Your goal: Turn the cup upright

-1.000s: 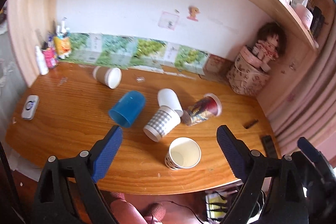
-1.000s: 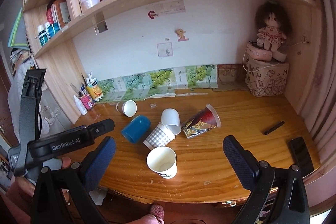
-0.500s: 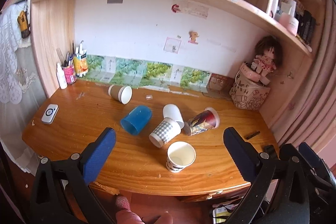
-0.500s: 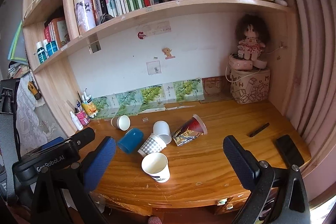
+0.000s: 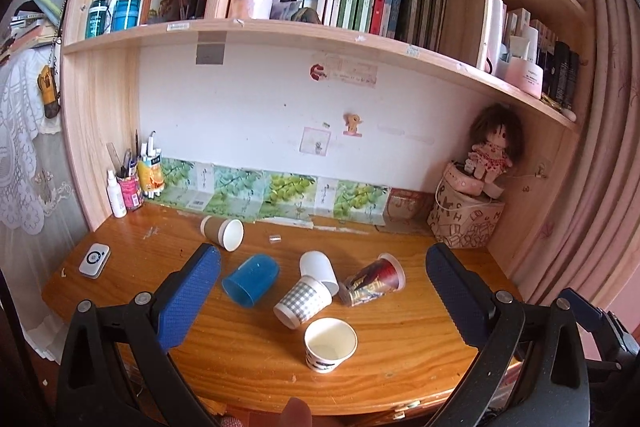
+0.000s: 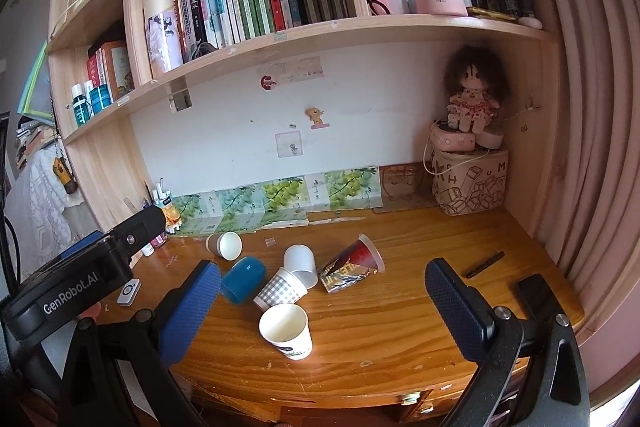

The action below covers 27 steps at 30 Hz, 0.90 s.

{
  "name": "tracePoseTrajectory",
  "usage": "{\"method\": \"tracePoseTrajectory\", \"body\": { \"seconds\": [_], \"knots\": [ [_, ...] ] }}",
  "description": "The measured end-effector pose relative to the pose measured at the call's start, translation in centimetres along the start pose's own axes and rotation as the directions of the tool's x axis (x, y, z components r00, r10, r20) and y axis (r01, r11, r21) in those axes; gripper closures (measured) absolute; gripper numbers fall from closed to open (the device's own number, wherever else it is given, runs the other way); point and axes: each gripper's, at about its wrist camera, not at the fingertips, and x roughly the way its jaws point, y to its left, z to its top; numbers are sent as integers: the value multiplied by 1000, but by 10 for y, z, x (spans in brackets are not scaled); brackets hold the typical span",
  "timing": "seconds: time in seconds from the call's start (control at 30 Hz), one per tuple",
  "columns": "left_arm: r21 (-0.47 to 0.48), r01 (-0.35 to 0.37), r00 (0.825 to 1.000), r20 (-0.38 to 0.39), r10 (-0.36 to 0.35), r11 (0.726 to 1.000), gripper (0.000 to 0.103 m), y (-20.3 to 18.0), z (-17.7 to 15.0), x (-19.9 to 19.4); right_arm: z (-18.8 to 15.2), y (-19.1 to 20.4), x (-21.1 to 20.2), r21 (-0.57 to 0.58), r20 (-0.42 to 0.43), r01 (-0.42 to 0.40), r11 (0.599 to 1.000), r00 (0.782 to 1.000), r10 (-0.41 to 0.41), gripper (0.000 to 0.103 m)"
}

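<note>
Though raised, both grippers' fingers (image 5: pixel 188 297) apart.

upright cup (image 5: pixel 330 344) front | tipped cups (image 5: pixel 303 300) behind | desk (image 5: pixel 400 359) under

Your two wrist views are evenly lit by soft daylight; the white wall (image 5: pixel 248 115) reads brightest, while the desk (image 6: pixel 400 307) shows mild sheen and only faint shadows. You see strong fisheye bending of the shelf (image 5: pixel 320 39) and curtain (image 6: pixel 592 147), with dark vignetted corners. Focus is sharp centrally, softer toward your frame edges.
</note>
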Motion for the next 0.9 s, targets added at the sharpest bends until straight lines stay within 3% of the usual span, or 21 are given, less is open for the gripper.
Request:
{"method": "tracePoseTrajectory", "body": {
  "seconds": [0.47, 0.9],
  "knots": [
    [15, -87, 991, 108, 85, 996, 0, -8, 9, 8, 17, -9, 29, -37, 26, -53, 998, 998, 54, 0],
    [35, -100, 992, 79, 97, 994, 0, -11, 12, 22, 20, -9, 50, -31, -17, -90, 995, 996, 90, 0]
  ]
}}
